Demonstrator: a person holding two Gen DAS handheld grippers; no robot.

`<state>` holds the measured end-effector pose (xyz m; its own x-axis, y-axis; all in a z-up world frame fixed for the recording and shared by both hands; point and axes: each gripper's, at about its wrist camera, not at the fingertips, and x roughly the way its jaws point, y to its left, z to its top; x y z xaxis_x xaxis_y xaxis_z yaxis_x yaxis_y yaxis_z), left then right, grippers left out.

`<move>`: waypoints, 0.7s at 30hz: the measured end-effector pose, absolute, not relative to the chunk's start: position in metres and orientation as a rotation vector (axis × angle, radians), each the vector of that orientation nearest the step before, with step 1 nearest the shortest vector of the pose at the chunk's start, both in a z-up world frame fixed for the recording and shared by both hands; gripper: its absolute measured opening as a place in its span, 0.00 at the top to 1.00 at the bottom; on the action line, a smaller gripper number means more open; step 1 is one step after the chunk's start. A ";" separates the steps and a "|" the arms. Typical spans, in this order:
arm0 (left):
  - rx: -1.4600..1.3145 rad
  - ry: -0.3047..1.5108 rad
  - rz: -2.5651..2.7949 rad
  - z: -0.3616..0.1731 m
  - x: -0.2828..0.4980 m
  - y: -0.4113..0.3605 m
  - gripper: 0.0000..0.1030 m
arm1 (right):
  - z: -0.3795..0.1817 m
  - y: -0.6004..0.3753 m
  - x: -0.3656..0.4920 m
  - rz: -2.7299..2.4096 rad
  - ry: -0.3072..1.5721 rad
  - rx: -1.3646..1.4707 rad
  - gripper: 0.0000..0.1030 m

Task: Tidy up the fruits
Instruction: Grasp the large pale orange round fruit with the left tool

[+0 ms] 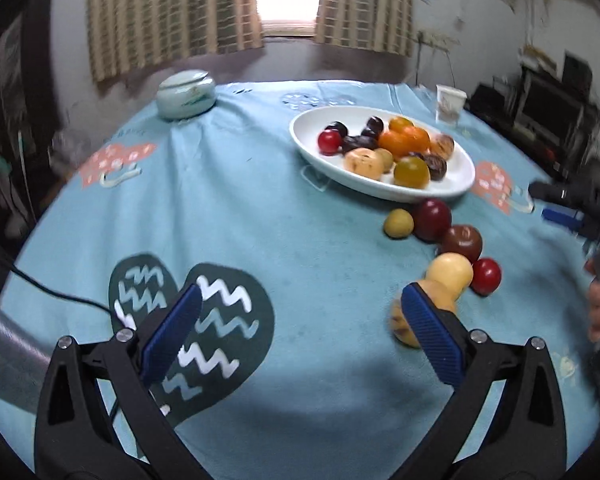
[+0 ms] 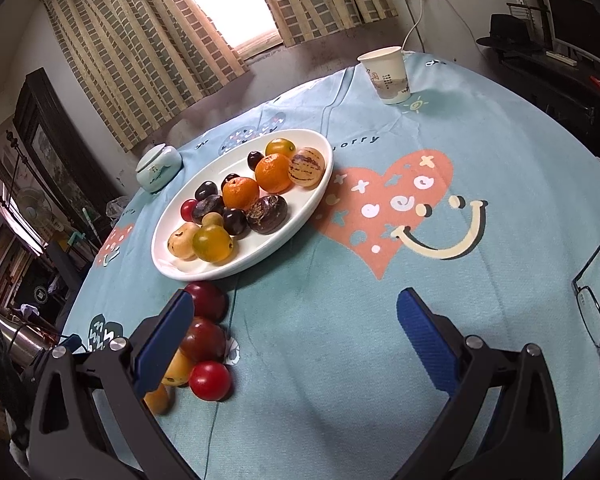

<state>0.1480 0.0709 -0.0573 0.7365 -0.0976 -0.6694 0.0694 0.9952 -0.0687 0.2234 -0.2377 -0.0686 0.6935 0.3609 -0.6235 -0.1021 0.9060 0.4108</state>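
While both hand-held grippers point(image 1: 300, 328) point(image 2: 292, 336) gape empty, six fruits point(image 1: 460, 242) lie beside one plate point(image 2: 300, 216).

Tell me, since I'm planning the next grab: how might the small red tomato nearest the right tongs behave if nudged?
The red tomato looks round and glossy, so it would probably roll and may slip between pads. It touches a yellow fruit, which could shift too.

Left gripper point(image 1: 300, 320) jaws wide apart, right gripper point(image 2: 294, 330) jaws wide apart, both empty
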 end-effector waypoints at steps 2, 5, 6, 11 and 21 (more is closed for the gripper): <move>-0.046 0.737 -0.122 -0.057 0.144 0.068 0.02 | -0.068 -0.236 0.223 0.267 0.765 0.354 0.01; 0.069 0.732 -0.130 -0.060 0.146 0.044 0.02 | -0.069 -0.237 0.223 0.262 0.769 0.358 0.01; 0.100 0.734 -0.125 -0.061 0.149 0.038 0.02 | -0.069 -0.238 0.224 0.260 0.772 0.361 0.01; 0.126 0.760 -0.115 -0.064 0.170 0.031 0.02 | -0.070 -0.237 0.225 0.259 0.778 0.359 0.01; 0.197 0.805 -0.209 -0.077 0.179 0.010 0.02 | -0.071 -0.236 0.224 0.258 0.787 0.357 0.01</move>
<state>0.1792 0.0103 -0.0772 0.6746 -0.1097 -0.7300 0.2591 0.9612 0.0950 0.2244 -0.2358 -0.0710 0.6797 0.3560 -0.6413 -0.0935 0.9092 0.4057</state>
